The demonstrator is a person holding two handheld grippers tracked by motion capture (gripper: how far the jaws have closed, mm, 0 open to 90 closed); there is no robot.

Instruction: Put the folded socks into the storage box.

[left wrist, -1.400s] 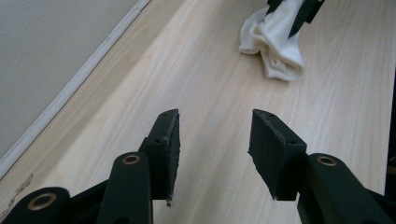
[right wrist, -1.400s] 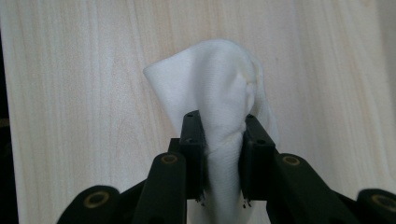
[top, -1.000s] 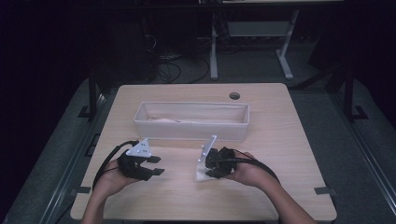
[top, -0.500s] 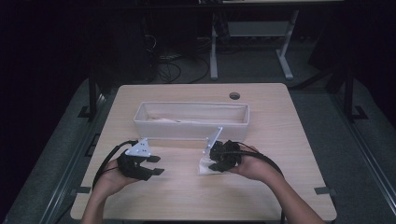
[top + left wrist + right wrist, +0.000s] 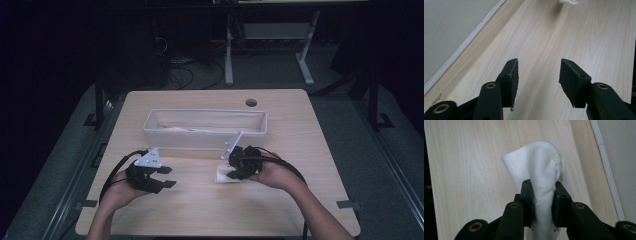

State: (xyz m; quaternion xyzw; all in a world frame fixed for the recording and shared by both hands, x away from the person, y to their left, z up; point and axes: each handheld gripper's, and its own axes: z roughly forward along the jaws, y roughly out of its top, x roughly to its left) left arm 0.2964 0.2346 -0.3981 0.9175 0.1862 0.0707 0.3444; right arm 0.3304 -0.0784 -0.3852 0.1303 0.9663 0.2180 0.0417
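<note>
The left gripper (image 5: 162, 176) sits over the bench (image 5: 310, 130) toward its left edge and near the front, its fingers (image 5: 512, 82) released and just widened, with bare wood between them and nothing held. In the left gripper view the white cloth (image 5: 571, 1) shows far ahead, well apart from those fingers.

Further right, near the middle of the bench and just in front of the long white tray (image 5: 206, 145), the right gripper (image 5: 234, 169) has its fingers (image 5: 527, 192) clenched on the white cloth (image 5: 539, 162). The cloth is pinched at a narrow gathered part between the two pads, and its free end fans out beyond the fingertips into a soft, rounded fold. It is plain white with a fine knitted weave. In the high view its lower part (image 5: 223, 176) rests on or just above the wood below the gripper; which, I cannot tell.
</note>
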